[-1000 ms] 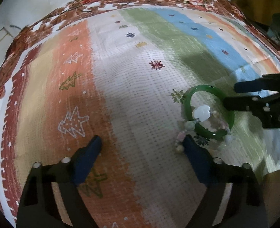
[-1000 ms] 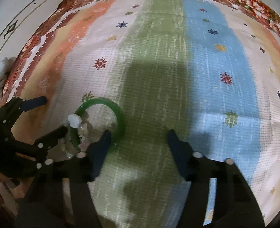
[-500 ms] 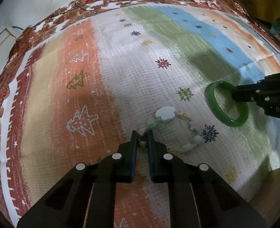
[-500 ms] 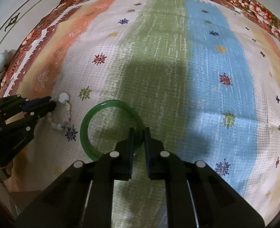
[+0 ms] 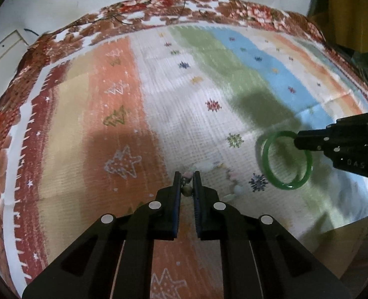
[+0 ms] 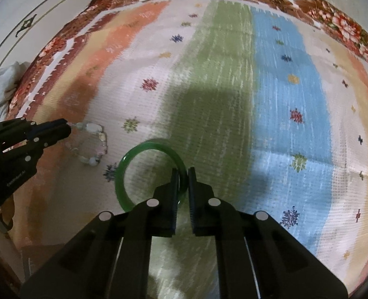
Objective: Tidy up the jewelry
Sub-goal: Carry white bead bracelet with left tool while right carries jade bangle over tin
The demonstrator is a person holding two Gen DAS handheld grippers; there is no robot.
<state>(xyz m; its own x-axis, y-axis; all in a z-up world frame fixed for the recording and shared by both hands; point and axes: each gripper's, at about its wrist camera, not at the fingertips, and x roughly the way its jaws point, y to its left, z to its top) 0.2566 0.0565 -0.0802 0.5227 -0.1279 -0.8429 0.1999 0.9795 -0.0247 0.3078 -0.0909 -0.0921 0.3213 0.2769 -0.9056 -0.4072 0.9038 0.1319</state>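
Note:
My left gripper (image 5: pixel 186 178) is shut on one end of a pale beaded bracelet (image 5: pixel 230 175), which trails to the right over the striped cloth. In the right wrist view the bracelet (image 6: pixel 94 142) hangs in a loop from the left gripper (image 6: pixel 68 125). My right gripper (image 6: pixel 182 174) is shut on the near rim of a green bangle (image 6: pixel 144 149). In the left wrist view the bangle (image 5: pixel 287 160) is tilted and lifted, held by the right gripper (image 5: pixel 296 140), a short way right of the bracelet.
A striped patterned cloth (image 5: pixel 159 99) with a floral red border (image 6: pixel 333 20) covers the table. A white crumpled thing (image 6: pixel 7 79) lies beyond the cloth's left edge. The table's front edge (image 5: pixel 346 236) shows at lower right.
Both grippers closed, left on the bracelet, right on the bangle, and drew the two apart. Since half a second ago both pieces have lifted a little off the cloth.

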